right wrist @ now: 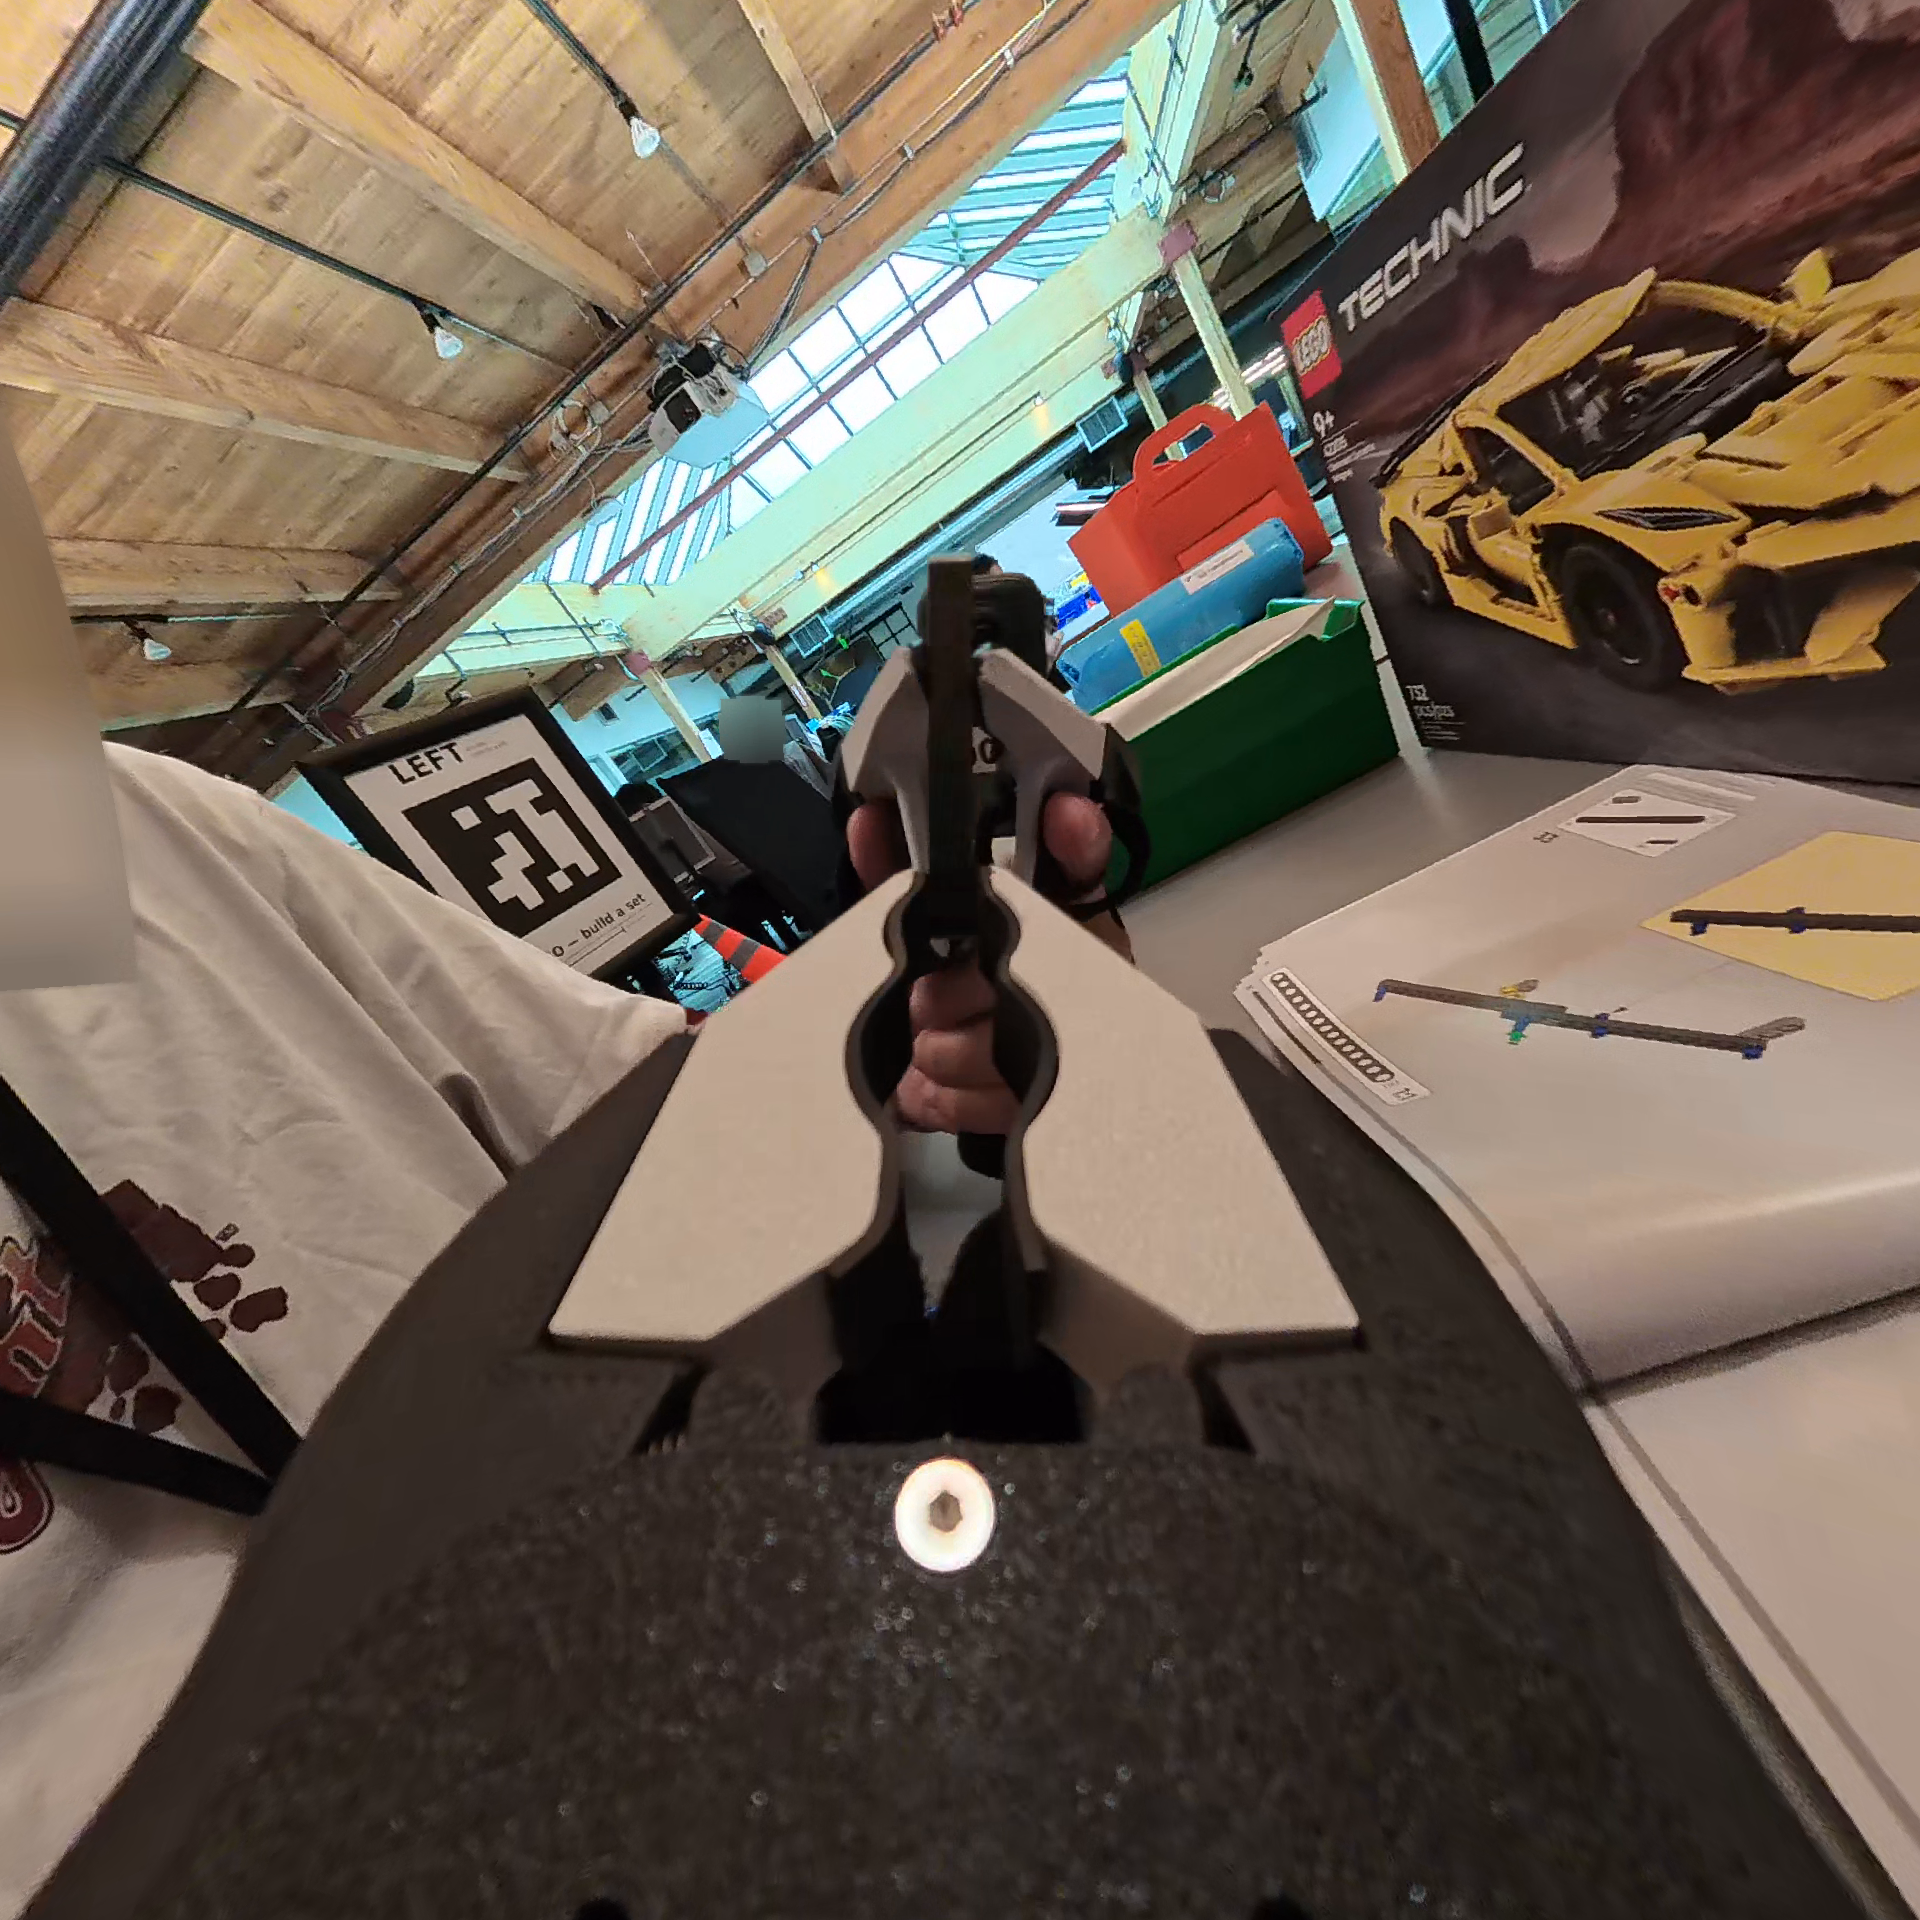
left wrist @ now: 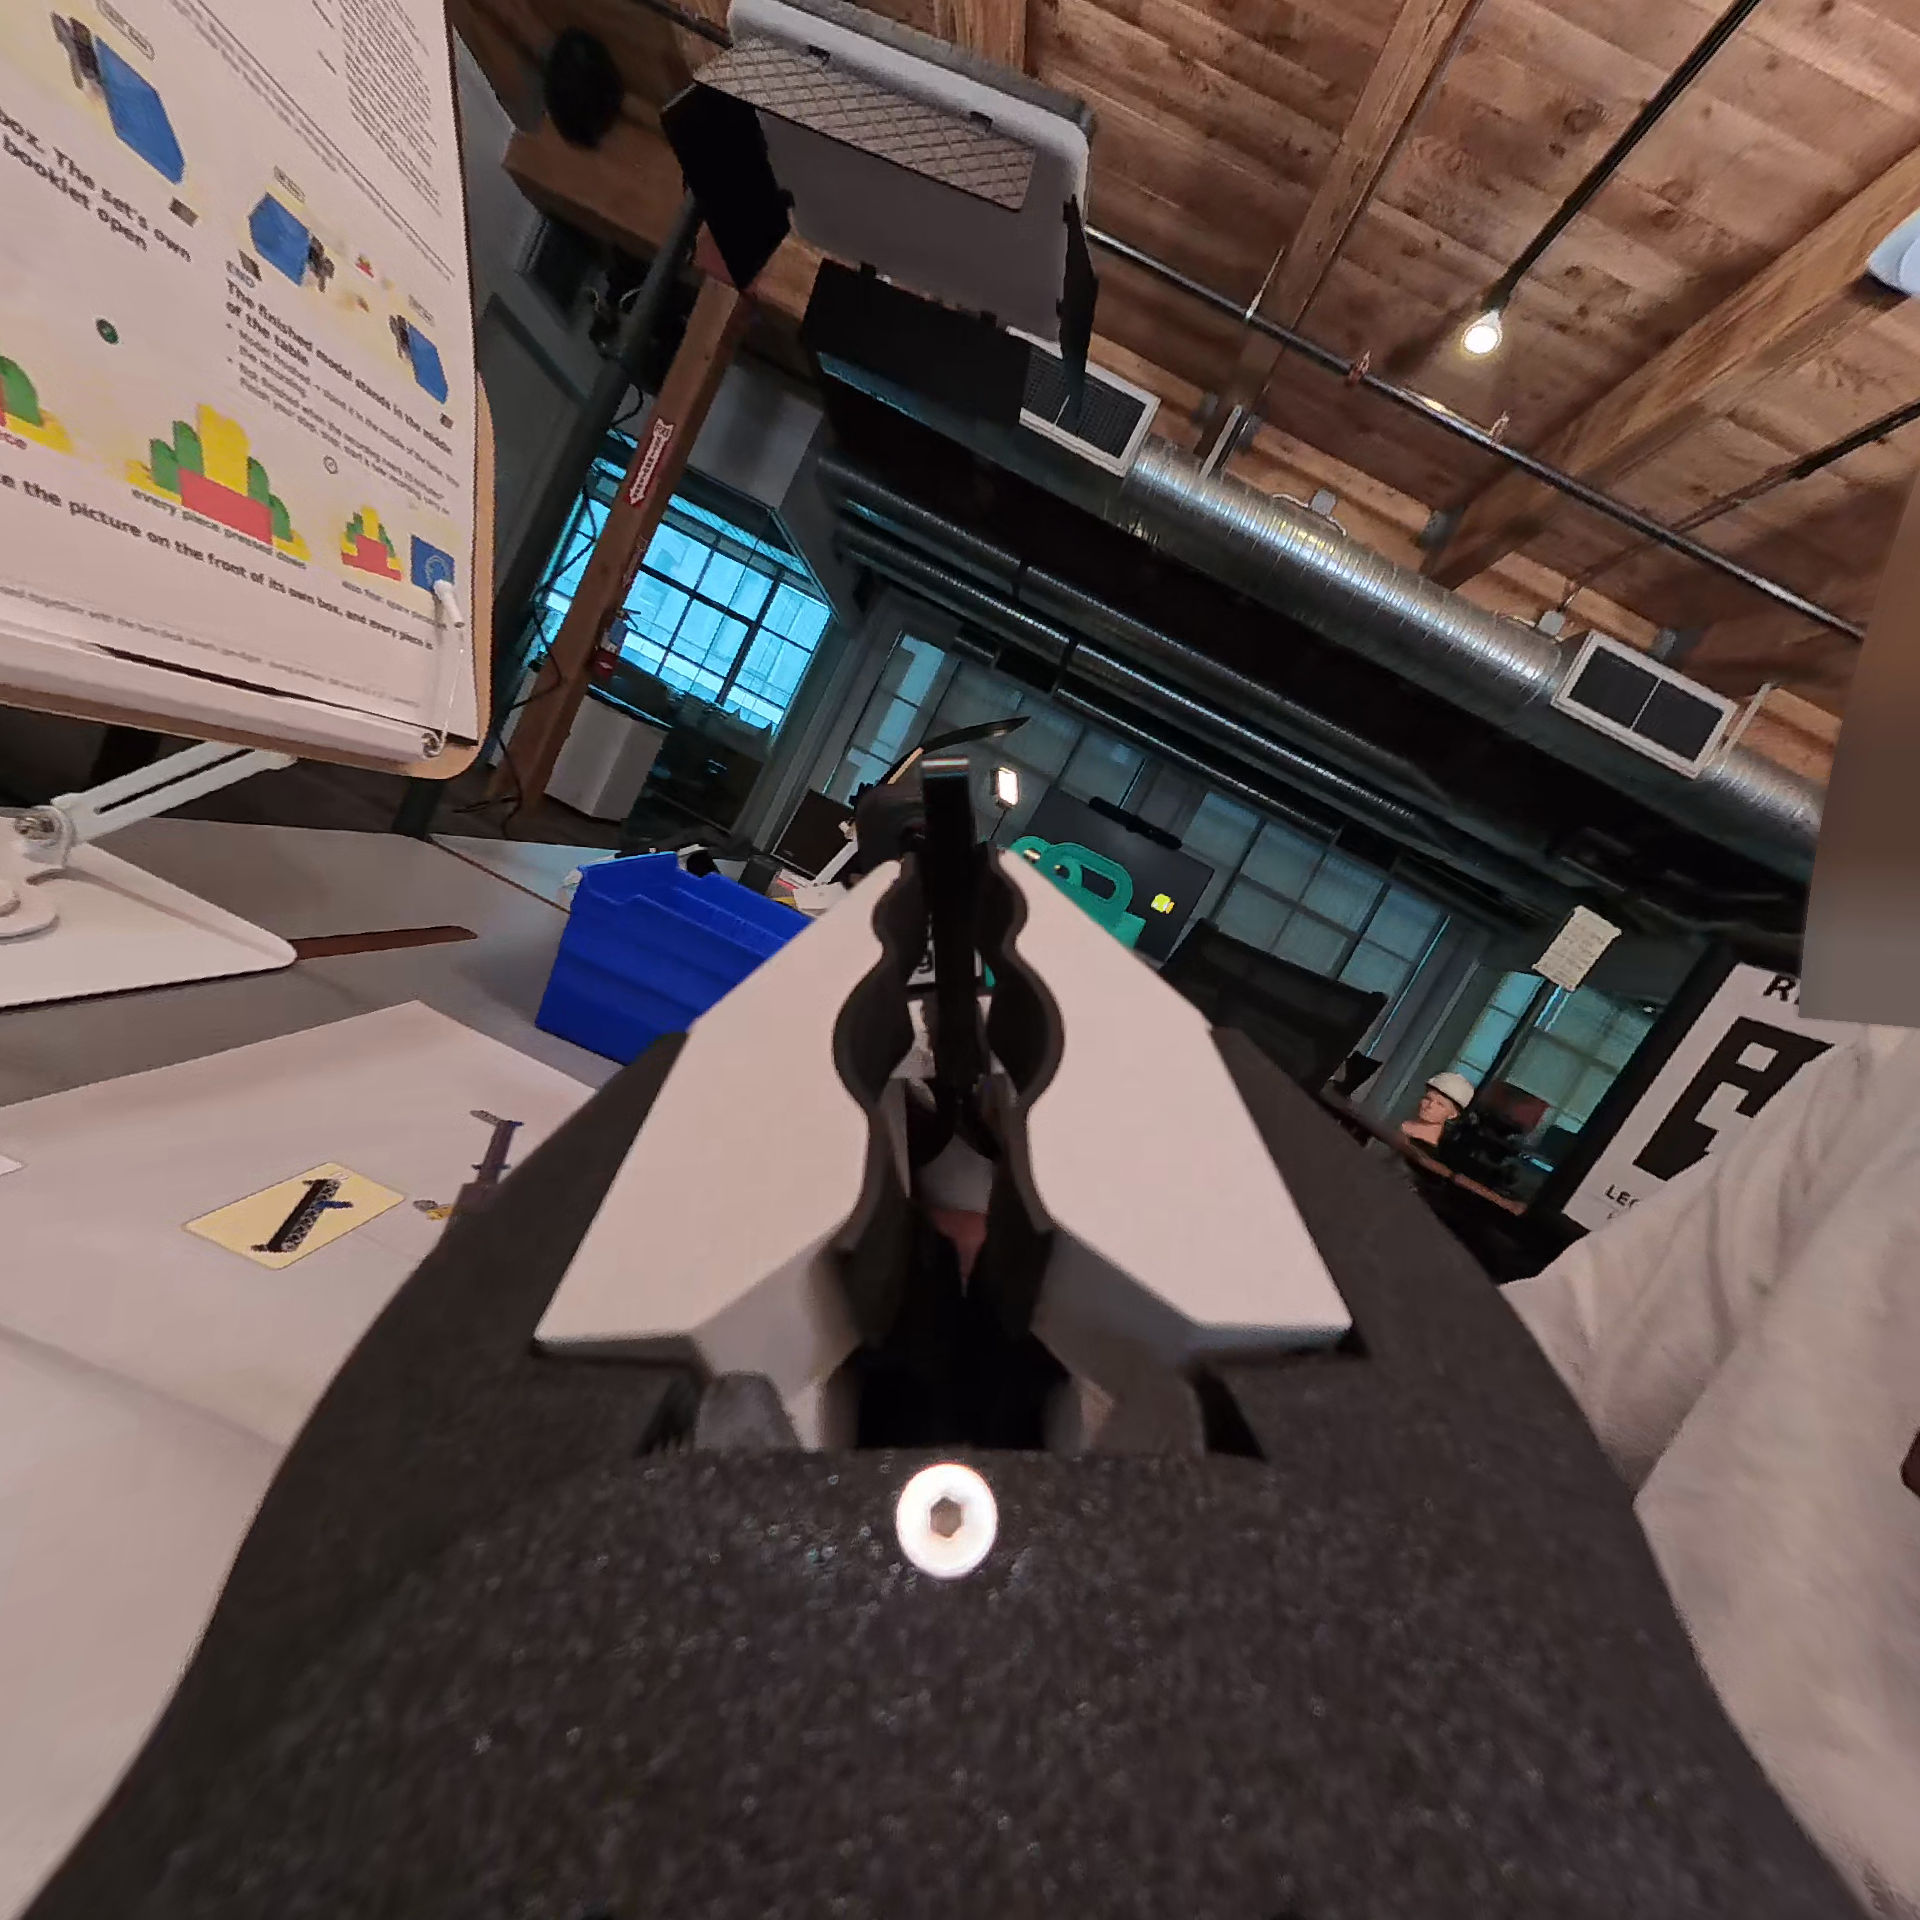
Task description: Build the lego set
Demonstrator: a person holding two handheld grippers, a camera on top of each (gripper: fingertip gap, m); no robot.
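Left tool [left wrist: 948, 883] clenched on long black lego beam [left wrist: 951, 914], raised above grey surface [left wrist: 343, 883]. Right tool [right wrist: 948, 883] clenched on same beam [right wrist: 951, 748], opposite end; left tool [right wrist: 971, 665] facing it, hand [right wrist: 961, 1029] behind. Open white instruction booklet [right wrist: 1558, 1122] on surface [right wrist: 1766, 1507] at right edge, boxed yellow-car lego set [right wrist: 1662, 416] standing behind it. Blue plastic bin [left wrist: 665, 945] on far side.
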